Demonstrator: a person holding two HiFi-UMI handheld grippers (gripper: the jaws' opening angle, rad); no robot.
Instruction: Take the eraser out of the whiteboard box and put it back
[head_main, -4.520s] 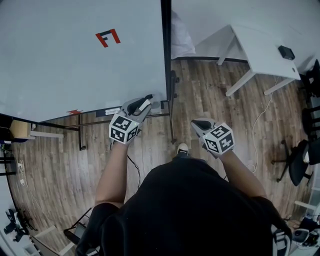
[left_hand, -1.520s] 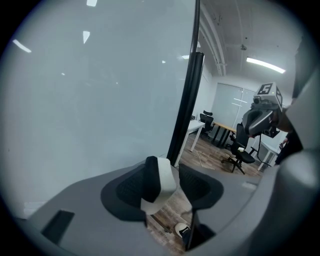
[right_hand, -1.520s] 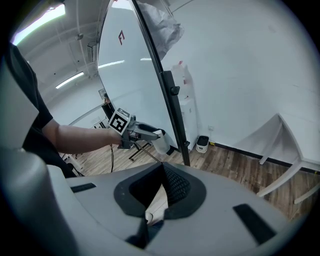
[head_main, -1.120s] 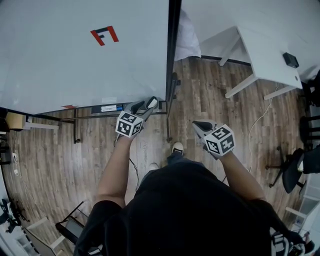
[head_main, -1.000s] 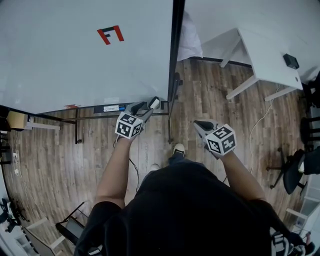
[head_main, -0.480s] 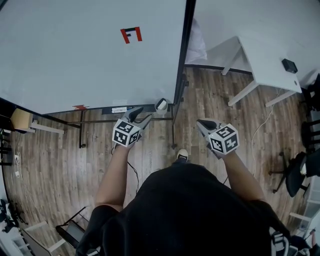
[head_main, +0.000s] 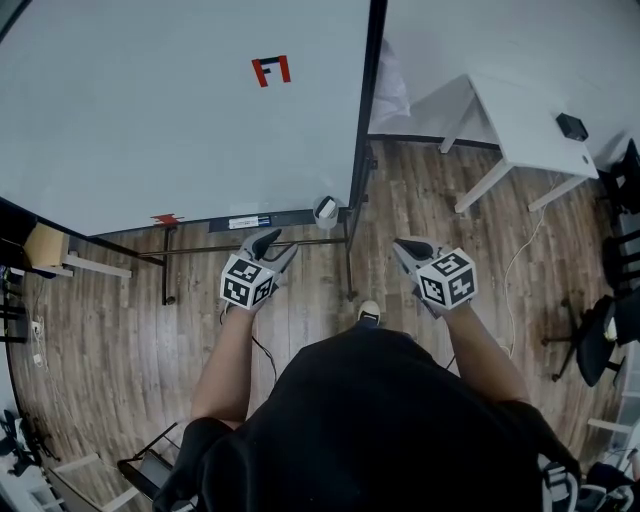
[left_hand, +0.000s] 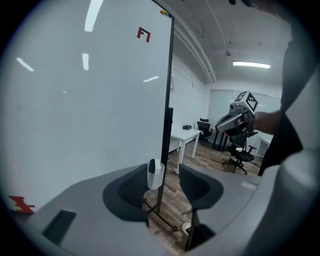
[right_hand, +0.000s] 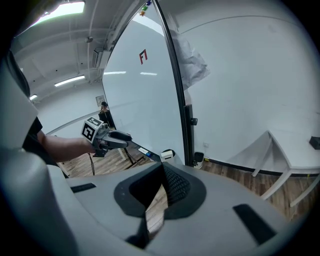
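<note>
A small white whiteboard box (head_main: 325, 211) hangs at the lower right corner of the whiteboard (head_main: 170, 120). The dark eraser (head_main: 327, 206) sits inside it. My left gripper (head_main: 275, 244) is open and empty, a short way in front of the box and to its left. In the left gripper view the box (left_hand: 155, 175) shows between the spread jaws, with the eraser's dark top (left_hand: 152, 164) sticking out of it. My right gripper (head_main: 406, 248) is shut on nothing, held apart to the right. The right gripper view shows the box (right_hand: 167, 154) beyond its jaws.
The whiteboard's black frame post (head_main: 362, 120) and its stand's bars (head_main: 250, 243) lie just ahead on the wooden floor. A white table (head_main: 520, 105) stands at the right, with black office chairs (head_main: 600, 320) beyond it. A cardboard box (head_main: 44, 247) rests at far left.
My left gripper has opened and drawn back from the whiteboard box toward the person, leaving the eraser in the box. The right gripper has stayed about where it was.
</note>
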